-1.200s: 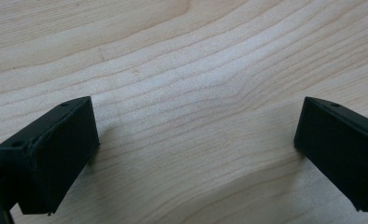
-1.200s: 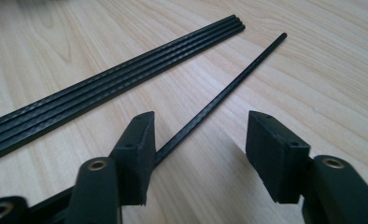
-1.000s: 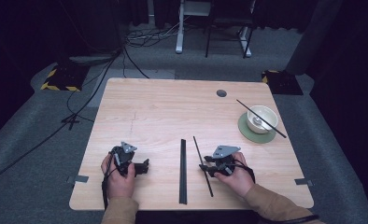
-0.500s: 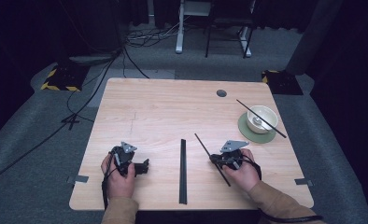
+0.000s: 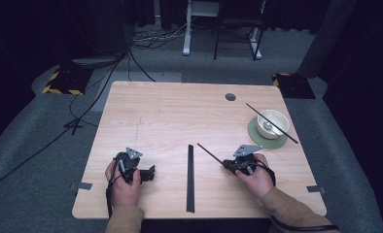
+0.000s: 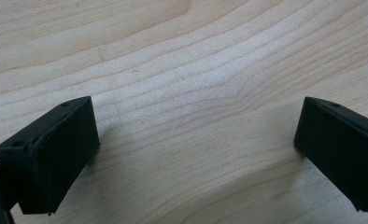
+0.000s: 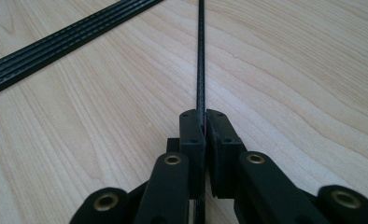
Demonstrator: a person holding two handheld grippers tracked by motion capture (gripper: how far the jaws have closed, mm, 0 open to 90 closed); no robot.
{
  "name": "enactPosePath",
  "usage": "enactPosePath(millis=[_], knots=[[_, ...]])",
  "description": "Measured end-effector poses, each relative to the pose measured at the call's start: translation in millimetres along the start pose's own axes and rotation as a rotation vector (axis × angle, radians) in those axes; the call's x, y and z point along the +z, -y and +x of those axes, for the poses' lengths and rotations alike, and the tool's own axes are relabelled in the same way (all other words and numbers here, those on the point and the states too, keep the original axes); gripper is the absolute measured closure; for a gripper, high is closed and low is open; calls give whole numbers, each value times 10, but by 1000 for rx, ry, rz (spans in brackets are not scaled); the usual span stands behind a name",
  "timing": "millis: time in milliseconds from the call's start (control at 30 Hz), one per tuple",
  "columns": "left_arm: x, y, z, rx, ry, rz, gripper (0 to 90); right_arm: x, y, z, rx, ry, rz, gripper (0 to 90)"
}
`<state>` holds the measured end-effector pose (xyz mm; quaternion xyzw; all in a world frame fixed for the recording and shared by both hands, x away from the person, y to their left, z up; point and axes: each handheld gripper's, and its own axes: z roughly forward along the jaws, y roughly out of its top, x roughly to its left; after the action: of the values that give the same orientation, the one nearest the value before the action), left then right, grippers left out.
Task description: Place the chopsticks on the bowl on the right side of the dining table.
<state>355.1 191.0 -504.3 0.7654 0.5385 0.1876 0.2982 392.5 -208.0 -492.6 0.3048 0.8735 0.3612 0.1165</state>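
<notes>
Pale wood grain covers the rectangular wooden counter [image 5: 170, 116], and no writing or label can be read on anything. The right hand-held gripper [image 7: 204, 122] has its jaws pressed together on a thin black rod [image 7: 201, 51], which slants away up-left over the counter. Just left of it lies a flat black ribbed strip [image 5: 190, 177], running front to back at the counter's middle. The left hand-held gripper [image 6: 196, 144] rests low on bare wood, jaws wide apart. Far right, a second thin black stick [image 5: 271, 123] lies across a white bowl [image 5: 272, 122] on a round green coaster [image 5: 255, 137].
</notes>
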Motion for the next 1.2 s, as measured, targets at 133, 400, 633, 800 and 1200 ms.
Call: enactPosePath(millis=[133, 400, 633, 800, 1200], knots=[[0, 0, 0, 0, 0, 0, 1, -8, 6, -25, 12, -4, -2, 865], [0, 0, 0, 0, 0, 0, 1, -53, 20, -78, 16, -6, -11, 866], [-1, -1, 0, 0, -2, 1, 1, -194, -35, -95, 11, -12, -24, 867], [-1, -1, 0, 0, -1, 1, 1, -290, -54, -110, -1, -17, -32, 867], [0, -1, 0, 0, -1, 1, 1, -551, -182, -164, -9, -20, -47, 868]])
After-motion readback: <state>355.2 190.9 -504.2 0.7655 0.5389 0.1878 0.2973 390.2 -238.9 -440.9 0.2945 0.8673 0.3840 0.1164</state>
